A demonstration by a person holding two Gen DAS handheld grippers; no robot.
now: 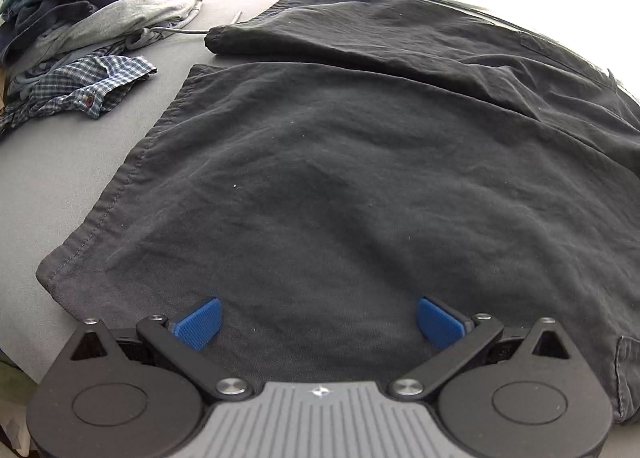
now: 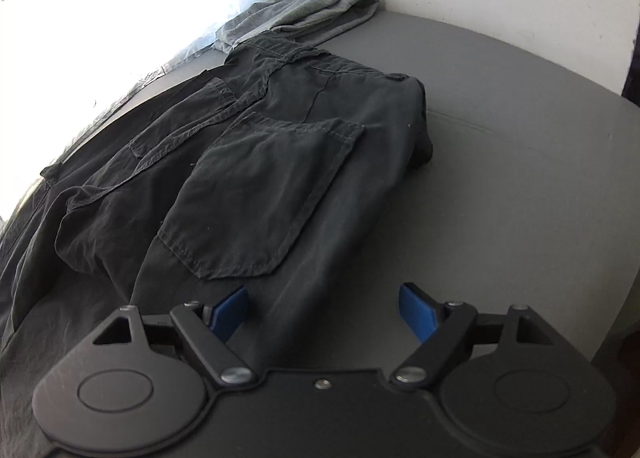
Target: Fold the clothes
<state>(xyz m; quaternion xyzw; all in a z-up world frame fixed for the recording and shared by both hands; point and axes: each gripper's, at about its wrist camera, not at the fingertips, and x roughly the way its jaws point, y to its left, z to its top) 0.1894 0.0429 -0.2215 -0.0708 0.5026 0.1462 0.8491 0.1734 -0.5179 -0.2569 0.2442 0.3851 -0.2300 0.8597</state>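
Note:
Black trousers [image 1: 360, 162] lie spread on a grey bed [image 1: 60, 162], both legs flat and side by side in the left wrist view. My left gripper [image 1: 318, 324] hovers open over the near leg, close to its hem, its blue pads [image 1: 200, 324] wide apart and gripping nothing. The right wrist view shows the waist end of the trousers [image 2: 260, 178], back pocket up. Over the hip edge below that pocket, my right gripper [image 2: 322, 314] stands open, blue pads [image 2: 416, 312] apart, with cloth beneath but nothing pinched.
A heap of unfolded clothes [image 1: 80, 18], with a checked shirt [image 1: 84, 90] on its near side, sits at the far left of the bed. A folded grey garment [image 2: 304, 14] lies beyond the waistband by the wall. Bare grey bed [image 2: 520, 158] stretches to the right.

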